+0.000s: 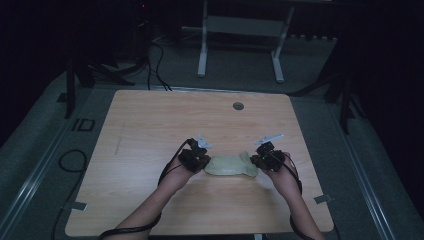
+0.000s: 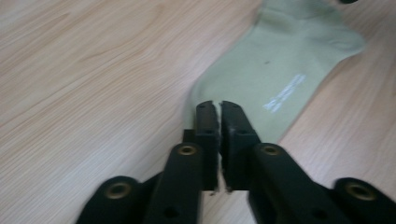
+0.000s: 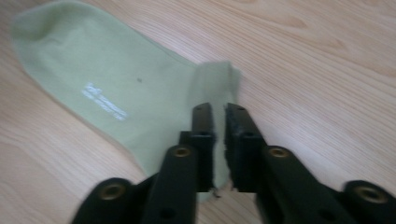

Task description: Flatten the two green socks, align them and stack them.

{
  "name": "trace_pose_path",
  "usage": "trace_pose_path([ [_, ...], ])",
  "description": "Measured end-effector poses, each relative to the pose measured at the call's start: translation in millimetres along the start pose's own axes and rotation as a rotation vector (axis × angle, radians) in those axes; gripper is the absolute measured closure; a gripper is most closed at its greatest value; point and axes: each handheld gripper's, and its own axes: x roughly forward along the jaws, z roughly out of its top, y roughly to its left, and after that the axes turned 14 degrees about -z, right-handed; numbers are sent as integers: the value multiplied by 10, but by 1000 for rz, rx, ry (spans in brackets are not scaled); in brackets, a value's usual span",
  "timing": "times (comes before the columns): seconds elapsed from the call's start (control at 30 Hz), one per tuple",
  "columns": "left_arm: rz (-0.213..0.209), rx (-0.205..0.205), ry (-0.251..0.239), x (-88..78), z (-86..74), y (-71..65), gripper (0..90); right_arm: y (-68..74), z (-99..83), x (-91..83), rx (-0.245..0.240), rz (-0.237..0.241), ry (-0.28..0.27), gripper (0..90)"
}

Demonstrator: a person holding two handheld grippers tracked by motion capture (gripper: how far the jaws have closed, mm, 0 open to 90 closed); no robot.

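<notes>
A pale green sock [image 1: 231,166] lies flat on the wooden table [image 1: 150,125] near its front edge, between the two hands. My left gripper [image 1: 205,164] is at the sock's left end. In the left gripper view its jaws [image 2: 219,106] stand together on the rim of the sock [image 2: 280,60], with a sliver of cloth between them. My right gripper [image 1: 257,162] is at the other end. In the right gripper view its jaws [image 3: 218,108] pinch a raised fold of the sock [image 3: 107,84]. White print shows on the cloth.
A round grey grommet [image 1: 238,106] sits in the tabletop near the far edge. Behind the table stands a white desk frame [image 1: 202,50]. Black cables [image 1: 70,160] lie on the floor to the left, and dark stands flank the table.
</notes>
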Motion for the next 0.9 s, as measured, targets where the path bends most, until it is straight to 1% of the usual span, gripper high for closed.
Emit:
trace_pose_path([
  [0.03,-6,-5,-1,34,18,-10,882,22,14,0,-6,1,-4,847],
  [0.07,-6,-5,-1,34,18,-10,890,22,14,0,-6,1,-4,847],
  [0.1,-12,-11,13,136,39,-5,890,45,25,5,-8,2,-4,848],
  [0.13,-19,-16,20,181,38,5,890,88,33,45,-18,7,4,845],
  [0.17,-19,-22,23,223,32,18,890,100,28,69,-24,4,10,839],
  [0.23,-21,-40,29,294,19,51,890,101,12,125,-17,7,26,822],
  [0.27,-18,-44,38,326,12,71,890,97,4,154,-16,3,32,817],
  [0.3,-6,-46,46,352,4,86,890,97,-4,181,-16,-8,40,818],
  [0.33,4,-49,48,368,-6,104,890,95,-14,212,-15,-10,51,815],
  [0.4,10,-51,64,385,-33,145,890,95,-38,277,-14,-11,70,810],
  [0.43,13,-59,59,395,-53,158,890,104,-53,308,-20,-13,78,813],
  [0.47,12,-60,68,393,-71,177,890,114,-61,318,-16,-13,65,813],
  [0.53,7,-76,53,369,-105,212,890,132,-52,322,-15,-12,63,812],
  [0.67,18,-81,52,319,-154,247,890,177,-18,336,-21,0,60,808],
  [0.7,31,-87,46,281,-192,275,890,198,-2,340,-26,1,59,808],
  [0.73,29,-90,45,260,-213,293,889,246,35,357,-33,8,54,804],
  [0.8,34,-98,41,216,-251,334,889,294,78,374,-44,11,53,803],
  [0.83,26,-102,37,197,-272,357,889,315,101,383,-45,16,54,802],
  [0.9,25,-122,25,160,-308,409,889,360,145,402,-52,16,55,802],
])
